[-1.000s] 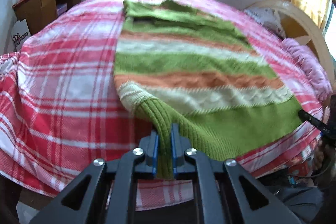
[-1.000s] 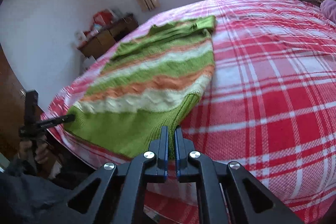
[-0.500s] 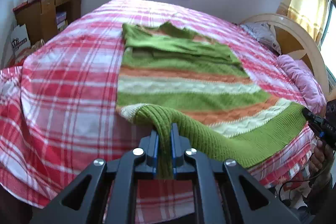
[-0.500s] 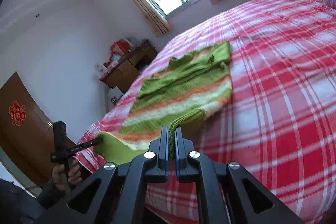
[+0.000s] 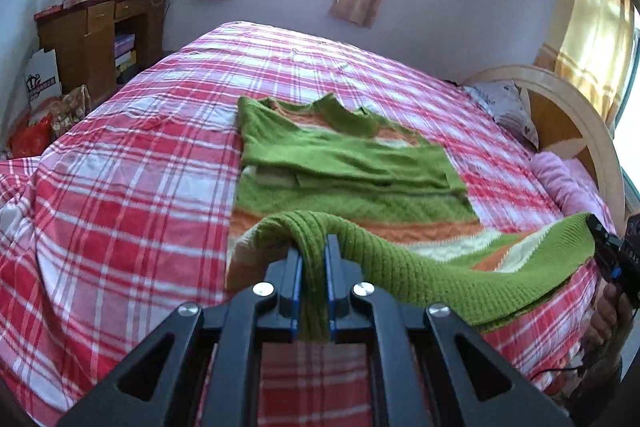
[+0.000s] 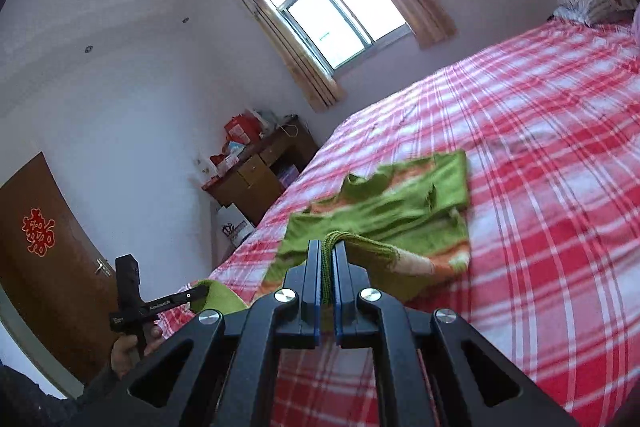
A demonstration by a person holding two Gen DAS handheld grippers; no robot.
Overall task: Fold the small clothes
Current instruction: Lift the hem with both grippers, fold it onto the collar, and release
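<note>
1. While both grippers hold the near hem off the bed, the striped green sweater (image 5: pixel 352 163) lies collar-end flat on the red plaid bedspread (image 5: pixel 120 195), its lower part lifted and sagging between them.
2. Left gripper (image 5: pixel 314 267) is clamped tight on a bunched ribbed corner of the hem; right gripper (image 6: pixel 328 267) is likewise pinched shut on the opposite corner.
3. Sleeves look already laid across the chest, so I judge this to be the bottom-to-collar fold.
4. Risk: the knit is thick and stretchy, and a thin pinch could slip, dropping one corner and skewing the fold.
5. Risk: the slack middle may land first and bunch up, leaving a crooked crease.
6. Risk: if one hand travels further than the other, the hem lands aslant and could drag the folded sleeves out of place.
</note>
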